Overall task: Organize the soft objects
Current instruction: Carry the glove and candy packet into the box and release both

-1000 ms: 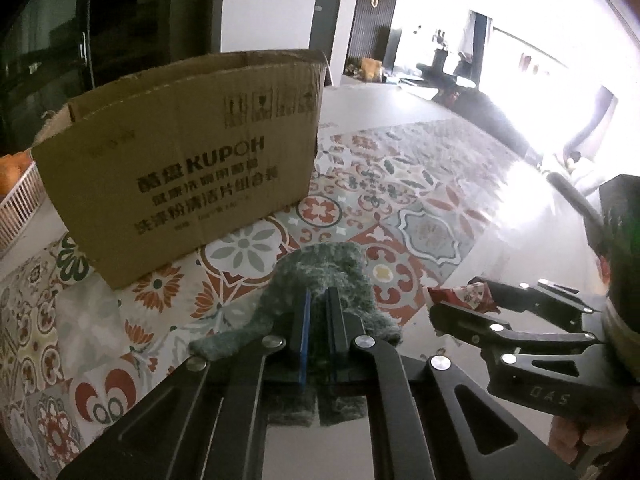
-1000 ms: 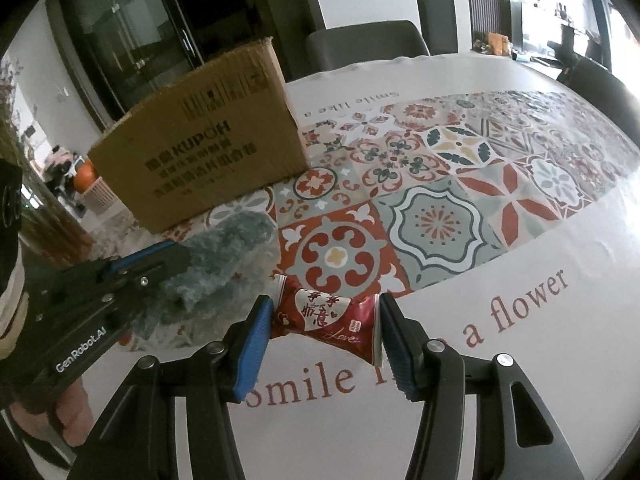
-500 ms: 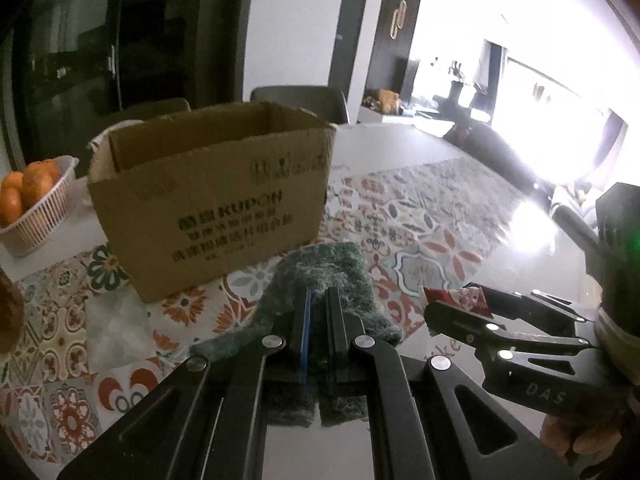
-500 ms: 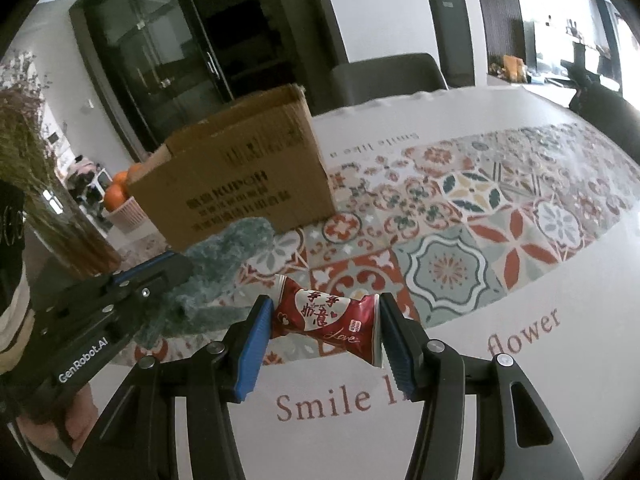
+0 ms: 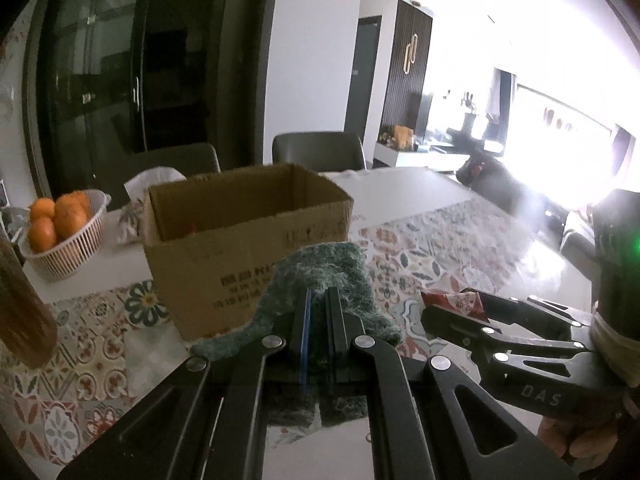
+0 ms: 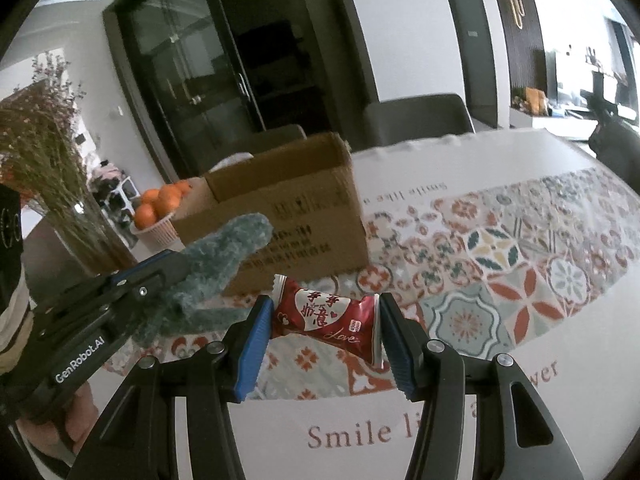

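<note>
Above the patterned tablecloth (image 6: 520, 264), just short of the open cardboard box (image 5: 244, 236), the left gripper (image 5: 318, 300) clamps a fuzzy green cloth (image 5: 328, 268). Beside it, the right gripper (image 6: 324, 320) pinches a red snack packet (image 6: 326, 316) endwise, clear of the table.

A basket of oranges (image 5: 60, 220) sits at middle left, dried flowers (image 6: 44, 152) at left, chairs (image 5: 318, 150) behind the table.

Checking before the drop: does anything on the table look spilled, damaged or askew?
Nothing stands out. The box sits upright and open, the oranges stay in their basket, and the cloth and red packet are cleanly gripped.
</note>
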The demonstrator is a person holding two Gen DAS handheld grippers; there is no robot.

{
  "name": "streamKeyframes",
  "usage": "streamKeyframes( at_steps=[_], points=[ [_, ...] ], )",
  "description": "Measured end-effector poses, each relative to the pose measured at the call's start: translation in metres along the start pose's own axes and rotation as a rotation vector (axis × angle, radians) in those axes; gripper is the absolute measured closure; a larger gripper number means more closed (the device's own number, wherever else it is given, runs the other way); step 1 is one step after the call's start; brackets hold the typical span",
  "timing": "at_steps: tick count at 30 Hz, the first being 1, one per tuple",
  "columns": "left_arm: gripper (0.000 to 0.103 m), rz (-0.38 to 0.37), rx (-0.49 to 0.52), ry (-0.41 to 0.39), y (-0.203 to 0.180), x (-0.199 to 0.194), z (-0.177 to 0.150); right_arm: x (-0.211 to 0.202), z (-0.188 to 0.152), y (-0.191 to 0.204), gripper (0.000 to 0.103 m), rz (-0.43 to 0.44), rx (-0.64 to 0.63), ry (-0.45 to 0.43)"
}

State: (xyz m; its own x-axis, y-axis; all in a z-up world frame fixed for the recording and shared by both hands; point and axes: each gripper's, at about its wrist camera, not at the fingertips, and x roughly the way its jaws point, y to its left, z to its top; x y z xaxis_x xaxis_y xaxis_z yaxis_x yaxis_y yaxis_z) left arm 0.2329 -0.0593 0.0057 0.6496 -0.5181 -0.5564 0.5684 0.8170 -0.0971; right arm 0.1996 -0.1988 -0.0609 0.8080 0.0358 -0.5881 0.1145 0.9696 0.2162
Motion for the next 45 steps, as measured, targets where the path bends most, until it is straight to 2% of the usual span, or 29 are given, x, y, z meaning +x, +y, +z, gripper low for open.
streamKeyframes(
  at_steps=[14,24,35,45],
  points=[
    [0.095,0.076,-0.034,-0.106,0.011,-0.026,0.026,-0.008,0.036,0.021,0.049,0.074,-0.076,-0.077],
    [0.095,0.127,-0.047,-0.139,0.021,-0.033,0.044,-0.002,0.063,0.032,0.049,0.124,-0.1,-0.109],
    [0.095,0.178,-0.066,-0.158,0.032,-0.028,0.062,0.015,0.089,0.039,0.049,0.178,-0.11,-0.114],
    [0.095,0.187,-0.084,-0.171,0.047,-0.01,0.08,0.037,0.118,0.04,0.049,0.193,-0.122,-0.128]
  ],
)
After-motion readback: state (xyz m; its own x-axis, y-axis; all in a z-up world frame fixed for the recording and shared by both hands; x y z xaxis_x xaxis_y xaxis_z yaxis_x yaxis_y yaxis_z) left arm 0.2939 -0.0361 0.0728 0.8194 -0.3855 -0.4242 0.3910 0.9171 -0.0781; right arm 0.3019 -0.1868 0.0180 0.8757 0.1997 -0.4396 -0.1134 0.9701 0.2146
